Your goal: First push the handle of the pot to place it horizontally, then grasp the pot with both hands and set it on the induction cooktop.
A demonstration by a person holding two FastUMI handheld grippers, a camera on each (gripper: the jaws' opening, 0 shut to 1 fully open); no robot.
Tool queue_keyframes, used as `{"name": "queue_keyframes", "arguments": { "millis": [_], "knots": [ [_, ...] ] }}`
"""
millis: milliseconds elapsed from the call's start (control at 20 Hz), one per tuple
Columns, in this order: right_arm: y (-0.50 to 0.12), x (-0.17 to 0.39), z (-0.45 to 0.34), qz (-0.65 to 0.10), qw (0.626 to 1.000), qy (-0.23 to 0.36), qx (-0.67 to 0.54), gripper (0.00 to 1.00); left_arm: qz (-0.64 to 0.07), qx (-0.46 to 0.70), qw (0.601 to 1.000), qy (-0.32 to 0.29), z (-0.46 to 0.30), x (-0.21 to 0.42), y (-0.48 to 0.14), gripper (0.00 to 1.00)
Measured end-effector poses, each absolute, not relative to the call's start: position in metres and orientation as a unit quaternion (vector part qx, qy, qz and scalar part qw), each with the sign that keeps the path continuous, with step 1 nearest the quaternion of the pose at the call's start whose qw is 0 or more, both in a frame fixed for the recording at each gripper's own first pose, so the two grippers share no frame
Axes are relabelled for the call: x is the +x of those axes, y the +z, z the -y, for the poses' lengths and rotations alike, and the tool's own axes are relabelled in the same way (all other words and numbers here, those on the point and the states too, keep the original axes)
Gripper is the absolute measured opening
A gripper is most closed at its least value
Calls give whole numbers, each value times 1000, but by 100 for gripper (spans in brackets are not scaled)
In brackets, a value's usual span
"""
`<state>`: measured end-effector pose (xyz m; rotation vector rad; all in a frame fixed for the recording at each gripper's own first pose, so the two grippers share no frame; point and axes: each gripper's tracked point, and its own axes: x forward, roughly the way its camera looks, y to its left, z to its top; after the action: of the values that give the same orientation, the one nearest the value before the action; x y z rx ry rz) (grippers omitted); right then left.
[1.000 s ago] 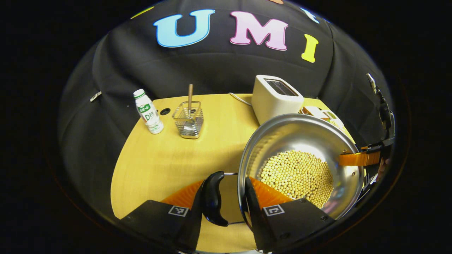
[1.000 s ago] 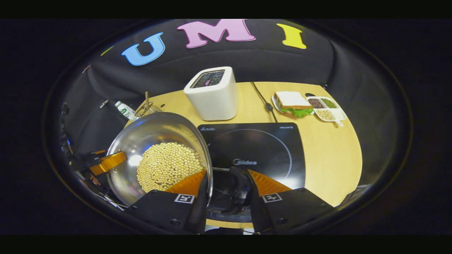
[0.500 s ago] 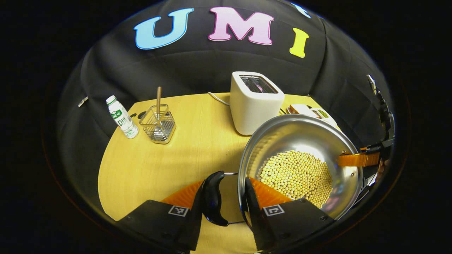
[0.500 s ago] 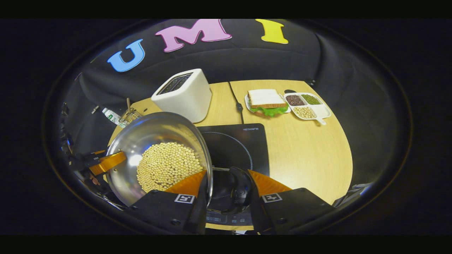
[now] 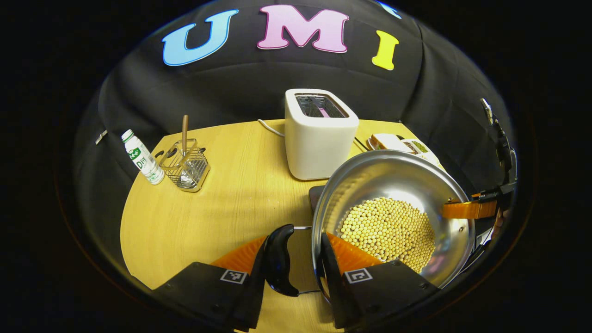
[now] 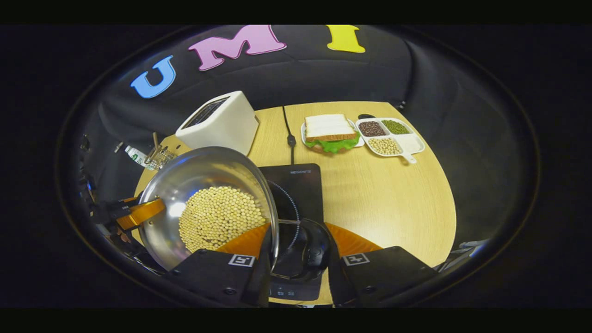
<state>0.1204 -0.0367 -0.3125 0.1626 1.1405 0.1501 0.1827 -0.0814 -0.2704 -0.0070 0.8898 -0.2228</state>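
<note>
While the pot (image 5: 393, 217) hangs in the air between the two claws, its bed of pale beans (image 5: 388, 229) leaves little room for a slip. The left claw (image 5: 300, 263) is clenched on the black handle (image 5: 279, 259) at the pot's nine o'clock side, and the right claw (image 6: 298, 252) grips the opposite handle (image 6: 314, 247) the same way. From the right gripper view the pot sits at about eight o'clock of the cooktop (image 6: 296, 185), overlapping its near left edge and not yet centred on the ring. I'd judge the main risk to be uneven hands: if one claw drops or twists faster, the pot tips and beans spill onto the surface (image 6: 393, 194). The toaster (image 5: 320, 134) stands close at twelve o'clock and could be knocked by the rim.
</note>
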Motion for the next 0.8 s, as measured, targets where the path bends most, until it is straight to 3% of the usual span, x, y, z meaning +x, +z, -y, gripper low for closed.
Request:
{"name": "queue_keyframes", "arguments": {
  "millis": [800],
  "knots": [
    [-326, 124, 56, -543, 834, 54, 80, 53, -426, 0, 897, -118, 109, 195, -287, 62]
  ]
}}
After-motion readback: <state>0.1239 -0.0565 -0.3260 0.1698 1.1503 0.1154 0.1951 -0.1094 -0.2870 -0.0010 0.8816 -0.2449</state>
